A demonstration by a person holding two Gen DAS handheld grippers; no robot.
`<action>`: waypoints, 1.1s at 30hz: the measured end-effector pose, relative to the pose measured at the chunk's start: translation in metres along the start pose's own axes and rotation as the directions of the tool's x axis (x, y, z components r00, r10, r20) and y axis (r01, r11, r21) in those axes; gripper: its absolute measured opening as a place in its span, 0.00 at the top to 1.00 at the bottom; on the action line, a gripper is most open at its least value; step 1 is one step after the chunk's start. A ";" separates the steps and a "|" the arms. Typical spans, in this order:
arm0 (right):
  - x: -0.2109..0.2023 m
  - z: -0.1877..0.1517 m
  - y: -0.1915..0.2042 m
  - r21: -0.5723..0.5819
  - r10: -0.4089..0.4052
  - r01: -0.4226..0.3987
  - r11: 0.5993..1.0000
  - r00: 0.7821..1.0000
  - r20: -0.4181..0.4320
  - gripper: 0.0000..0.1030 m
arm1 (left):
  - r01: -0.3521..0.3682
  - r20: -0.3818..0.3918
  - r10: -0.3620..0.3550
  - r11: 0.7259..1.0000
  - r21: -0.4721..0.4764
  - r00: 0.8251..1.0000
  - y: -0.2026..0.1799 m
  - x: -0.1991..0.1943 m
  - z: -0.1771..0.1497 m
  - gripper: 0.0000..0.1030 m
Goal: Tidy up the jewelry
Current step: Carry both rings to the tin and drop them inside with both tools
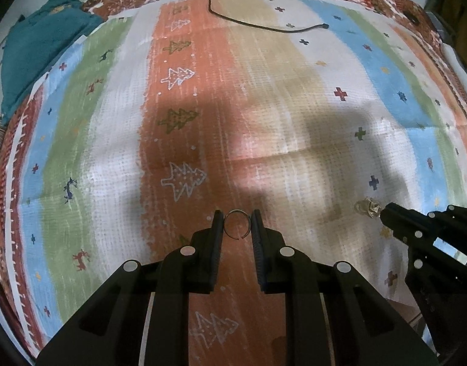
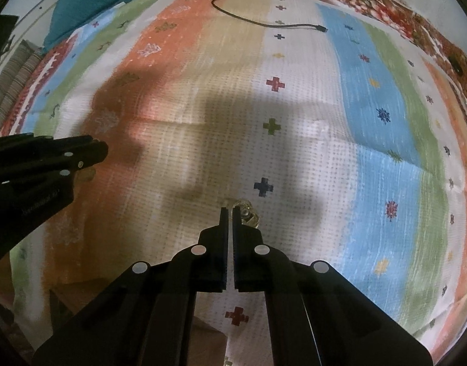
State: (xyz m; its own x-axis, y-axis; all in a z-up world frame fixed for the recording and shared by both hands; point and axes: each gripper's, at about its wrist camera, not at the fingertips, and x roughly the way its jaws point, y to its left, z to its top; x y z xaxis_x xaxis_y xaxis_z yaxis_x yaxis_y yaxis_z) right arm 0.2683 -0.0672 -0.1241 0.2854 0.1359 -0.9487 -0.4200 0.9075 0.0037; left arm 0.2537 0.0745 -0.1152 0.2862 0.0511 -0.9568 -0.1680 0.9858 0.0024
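Observation:
A thin open metal ring (image 1: 237,224) sits between the fingertips of my left gripper (image 1: 236,224), touching both fingers; the jaws are closed on it over the orange stripe of the cloth. My right gripper (image 2: 231,217) is shut on a clear, gold-tinted jewel piece (image 2: 247,215) that sticks out past the right fingertip. In the left wrist view the same piece (image 1: 367,206) shows at the tip of the right gripper (image 1: 386,213) at the right edge. The left gripper (image 2: 96,152) shows at the left in the right wrist view.
A striped cloth (image 1: 294,97) with tree and cross prints covers the surface. A black cable (image 1: 264,26) lies at the far side, also in the right wrist view (image 2: 264,23). A teal fabric bundle (image 1: 41,45) lies at the far left.

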 end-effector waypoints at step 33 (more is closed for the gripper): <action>0.033 0.006 -0.003 -0.037 -0.035 0.033 0.999 0.998 -0.056 0.85 | -0.008 -0.002 0.008 1.000 0.024 1.000 -0.010 0.003 0.001 0.82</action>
State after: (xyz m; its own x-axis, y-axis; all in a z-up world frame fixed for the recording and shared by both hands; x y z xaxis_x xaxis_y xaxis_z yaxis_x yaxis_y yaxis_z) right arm 0.2839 -0.0633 -0.1534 0.2510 0.0815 -0.9646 -0.4417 0.8963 -0.0392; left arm 0.2575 0.0653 -0.1176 0.2826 0.0589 -0.9574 -0.1475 0.9889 0.0172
